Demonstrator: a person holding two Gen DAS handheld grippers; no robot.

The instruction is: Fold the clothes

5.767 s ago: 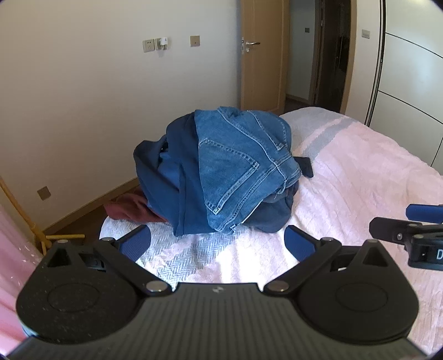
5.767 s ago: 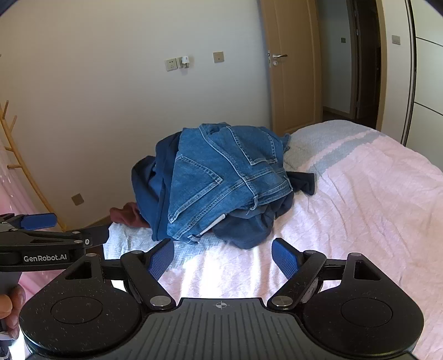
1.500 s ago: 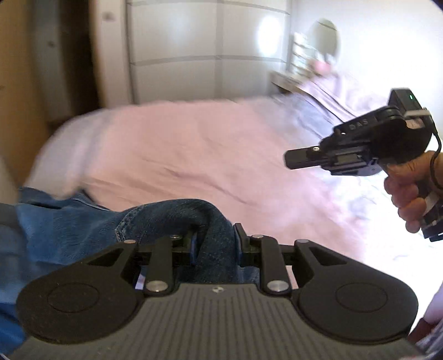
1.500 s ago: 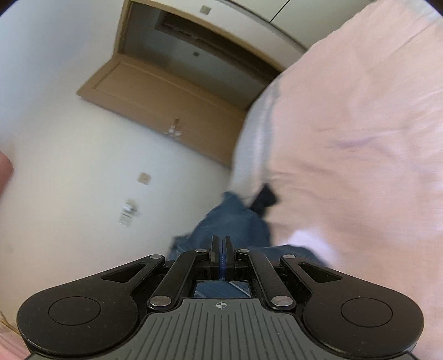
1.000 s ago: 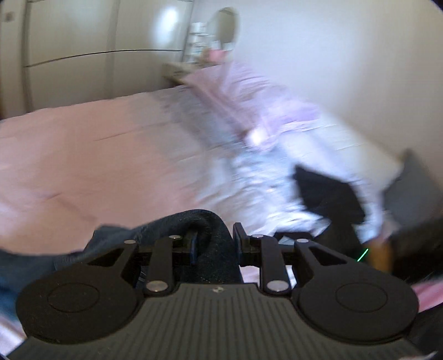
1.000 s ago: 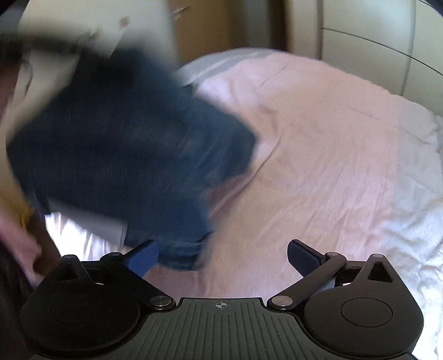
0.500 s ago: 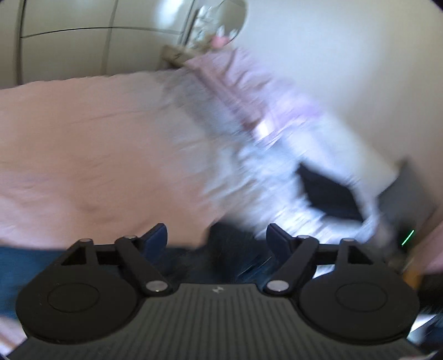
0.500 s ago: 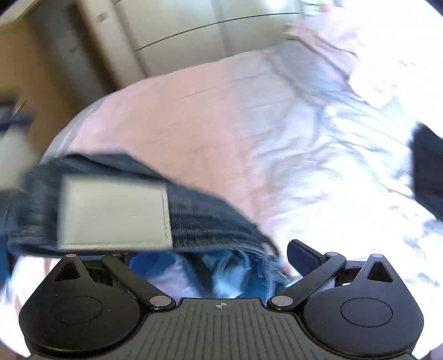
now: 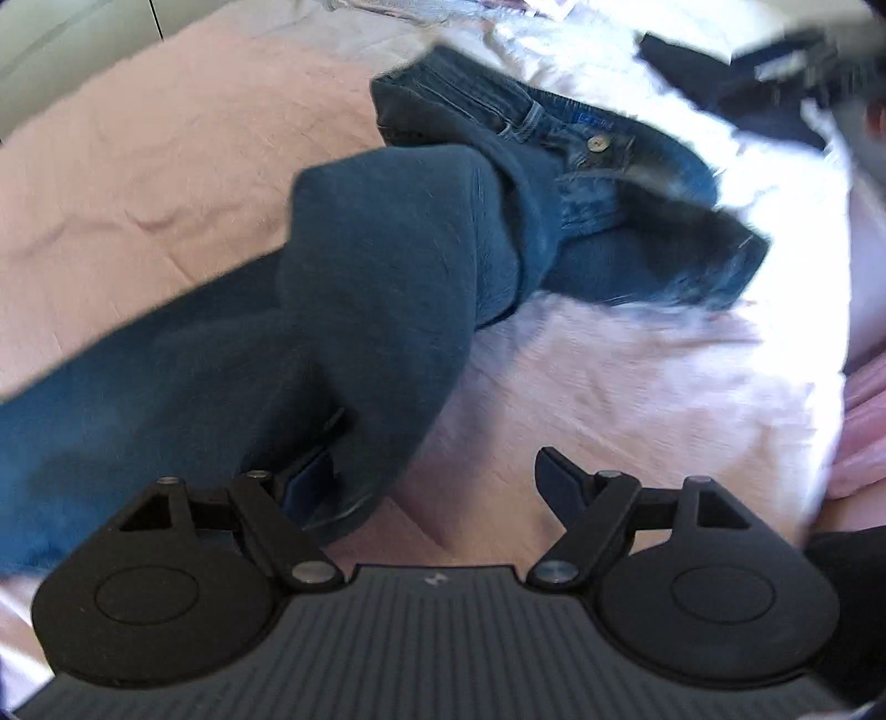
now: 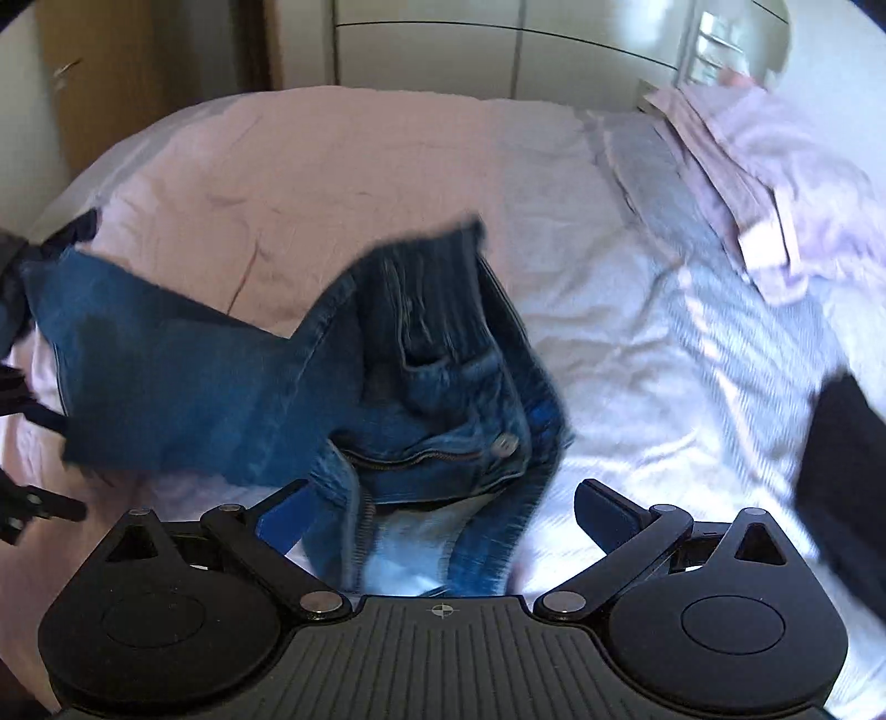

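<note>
A pair of blue jeans [image 9: 387,266] lies crumpled on the pink bed sheet [image 9: 138,149], waistband and button at the far side, a leg running to the lower left. My left gripper [image 9: 437,482] is open just above the sheet, its left finger against a fold of the leg. In the right wrist view the jeans [image 10: 421,387] lie with the open fly and button facing me. My right gripper [image 10: 443,515] is open right over the waistband, holding nothing.
A black garment [image 10: 847,459] lies on the bed at the right, also in the left wrist view [image 9: 720,72]. Pink pillows [image 10: 775,166] sit at the bed's head. White wardrobe doors [image 10: 470,50] and a wooden door [image 10: 83,83] stand behind.
The left gripper, shut on the jeans a second ago, has opened and let them drop. The jeans were carried from the clothes pile and now lie in the middle of the bed.
</note>
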